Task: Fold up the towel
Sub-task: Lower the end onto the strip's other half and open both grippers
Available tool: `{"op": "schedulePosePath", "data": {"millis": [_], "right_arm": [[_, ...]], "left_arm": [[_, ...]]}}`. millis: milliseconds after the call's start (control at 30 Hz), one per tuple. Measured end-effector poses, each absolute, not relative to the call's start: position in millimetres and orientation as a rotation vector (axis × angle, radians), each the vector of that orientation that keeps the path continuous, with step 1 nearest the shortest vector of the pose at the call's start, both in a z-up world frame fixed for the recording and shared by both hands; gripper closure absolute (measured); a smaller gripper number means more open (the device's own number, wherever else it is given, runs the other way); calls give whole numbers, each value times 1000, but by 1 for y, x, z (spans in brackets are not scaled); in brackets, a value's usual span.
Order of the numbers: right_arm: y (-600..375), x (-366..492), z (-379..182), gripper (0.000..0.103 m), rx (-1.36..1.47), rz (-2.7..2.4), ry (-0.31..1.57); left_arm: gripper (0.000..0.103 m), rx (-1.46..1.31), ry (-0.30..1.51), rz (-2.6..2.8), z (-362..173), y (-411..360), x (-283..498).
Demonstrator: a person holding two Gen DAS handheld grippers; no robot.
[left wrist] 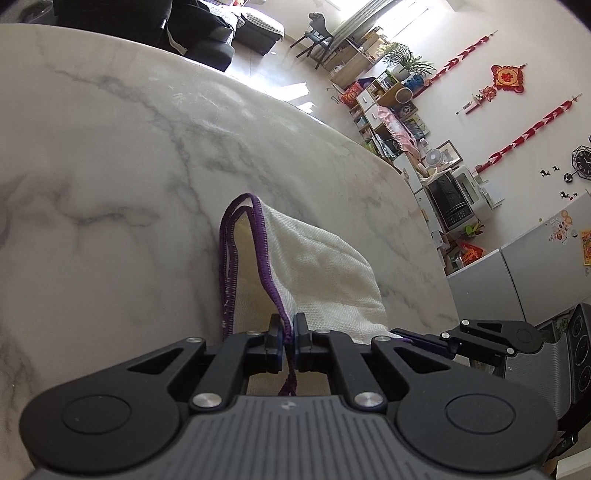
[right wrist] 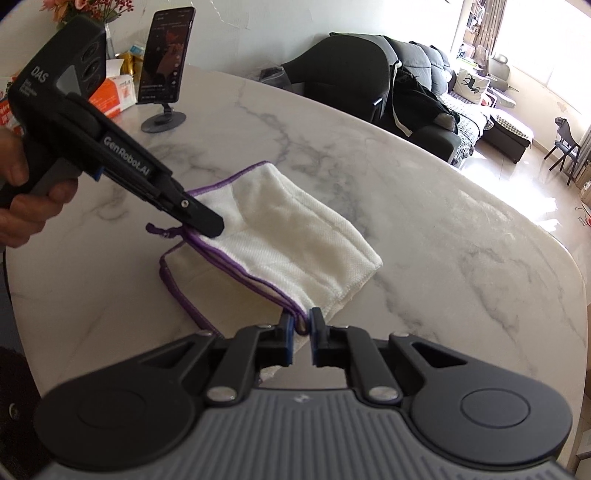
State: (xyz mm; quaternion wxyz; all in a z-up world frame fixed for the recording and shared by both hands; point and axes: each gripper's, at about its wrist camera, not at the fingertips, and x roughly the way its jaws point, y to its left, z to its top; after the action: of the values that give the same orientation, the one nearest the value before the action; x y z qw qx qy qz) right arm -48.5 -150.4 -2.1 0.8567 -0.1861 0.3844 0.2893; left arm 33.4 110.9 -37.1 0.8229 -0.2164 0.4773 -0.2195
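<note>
My left claw (left wrist: 290, 325) pinches the purple-edged white towel (right wrist: 295, 243) at one corner. My right claw (right wrist: 302, 323) pinches another corner; the towel drapes ahead onto the marble table (right wrist: 443, 206).

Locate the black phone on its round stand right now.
Right wrist view, upper left: the black phone on its round stand sits on the white marble table, beyond the left gripper, beside an orange box.

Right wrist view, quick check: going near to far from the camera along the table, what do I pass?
Right gripper shut on the towel's purple edge → towel → left gripper clamped on the towel's far corner → phone on its stand → flowers at the wall.
</note>
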Motion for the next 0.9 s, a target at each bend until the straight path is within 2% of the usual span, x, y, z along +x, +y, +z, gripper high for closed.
{"op": "schedulePosePath", "data": {"millis": [567,900], "right_arm": [[-150,-62,-18,92,-406,663,859],[-150,-71,-15,92,-426,671,840]], "left_arm": [[97,-390,1029,-448,-54,106,16],[97,-330,998,-454,-45,100,16]]}}
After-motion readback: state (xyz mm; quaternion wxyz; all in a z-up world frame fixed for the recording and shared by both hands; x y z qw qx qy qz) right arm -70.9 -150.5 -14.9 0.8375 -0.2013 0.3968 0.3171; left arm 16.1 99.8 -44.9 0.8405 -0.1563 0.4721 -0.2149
